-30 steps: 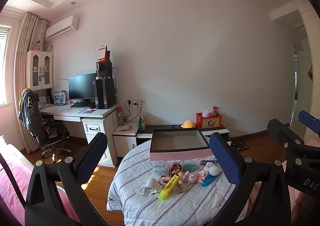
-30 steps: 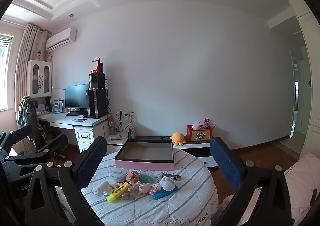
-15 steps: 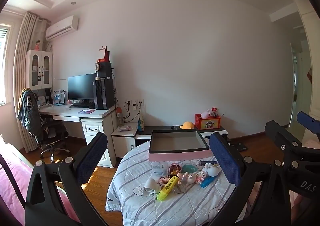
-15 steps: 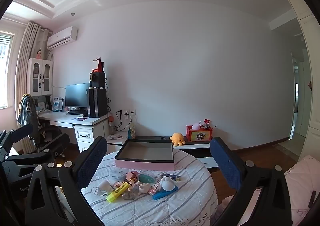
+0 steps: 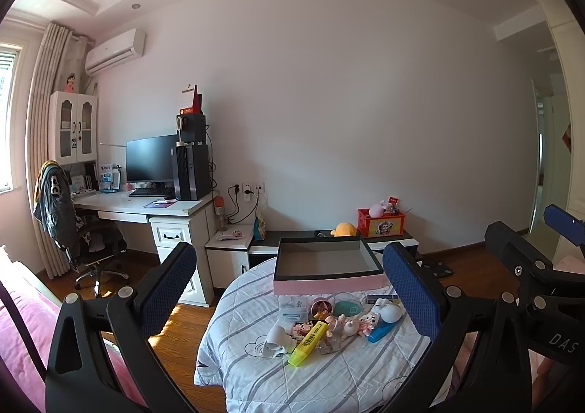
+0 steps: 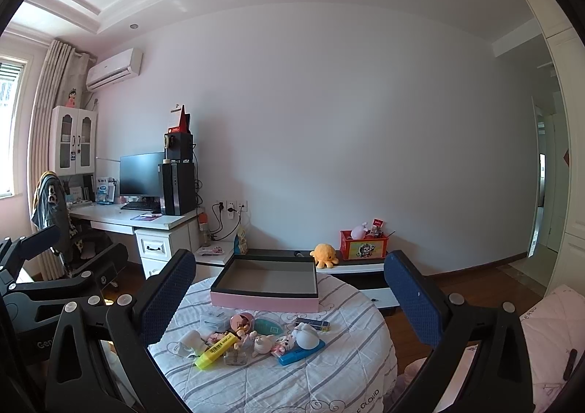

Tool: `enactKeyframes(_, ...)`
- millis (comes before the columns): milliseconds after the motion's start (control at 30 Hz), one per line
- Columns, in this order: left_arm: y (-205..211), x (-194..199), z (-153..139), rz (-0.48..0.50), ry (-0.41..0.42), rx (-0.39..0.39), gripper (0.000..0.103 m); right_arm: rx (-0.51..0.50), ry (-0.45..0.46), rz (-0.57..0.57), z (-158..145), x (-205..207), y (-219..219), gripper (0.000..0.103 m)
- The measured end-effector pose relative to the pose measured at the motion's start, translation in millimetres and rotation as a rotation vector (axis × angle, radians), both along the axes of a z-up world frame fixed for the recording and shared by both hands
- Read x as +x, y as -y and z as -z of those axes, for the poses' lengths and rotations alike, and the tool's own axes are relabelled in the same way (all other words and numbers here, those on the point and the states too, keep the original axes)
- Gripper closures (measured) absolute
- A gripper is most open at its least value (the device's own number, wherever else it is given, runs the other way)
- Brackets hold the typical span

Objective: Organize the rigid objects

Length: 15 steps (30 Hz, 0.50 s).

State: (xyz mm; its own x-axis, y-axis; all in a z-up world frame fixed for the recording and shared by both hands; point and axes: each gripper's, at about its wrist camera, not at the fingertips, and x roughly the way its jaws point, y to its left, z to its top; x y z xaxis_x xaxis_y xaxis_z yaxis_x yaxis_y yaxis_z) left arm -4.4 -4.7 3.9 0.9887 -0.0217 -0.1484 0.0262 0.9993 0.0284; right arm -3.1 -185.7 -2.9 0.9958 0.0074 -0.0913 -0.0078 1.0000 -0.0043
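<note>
Left fingers (image 5: pixel 409 288) and right fingers (image 6: pixel 411 298) spread wide, empty, small toys (image 6: pixel 256 338) well beyond, between them

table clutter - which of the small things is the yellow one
The highlighter, a long yellow marker with a barcode label, lying at the left front of the pile; the others are pink, white, teal or blue.

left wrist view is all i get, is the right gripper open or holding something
observer: Open. Its own view shows the right gripper with fingers wide apart and nothing between them.
operator: whats the dark thing next to the white toy
observer: A small blue and yellow bar, flat on the cloth behind the white toy.
operator: and the orange thing behind the box
observer: An octopus plush on the low cabinet, apart from the box.
</note>
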Motion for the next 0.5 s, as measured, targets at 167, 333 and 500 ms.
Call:
enactKeyframes(167,-0.3,-0.8,0.4,-0.001,0.001,-0.003,0.0,0.001,0.002,-0.002,0.1,0.4,0.5,0.0)
enactKeyframes(333,-0.2,-0.7,0.1,-0.003,0.005,-0.003,0.0,-0.003,0.012,-0.002,-0.3,-0.5,-0.6,0.0)
enactKeyframes(500,-1.1,-4.9,-4.0,-0.007,0.017,-0.001,0.0,-0.009,0.022,-0.003,0.9,-3.6,-3.2,0.0)
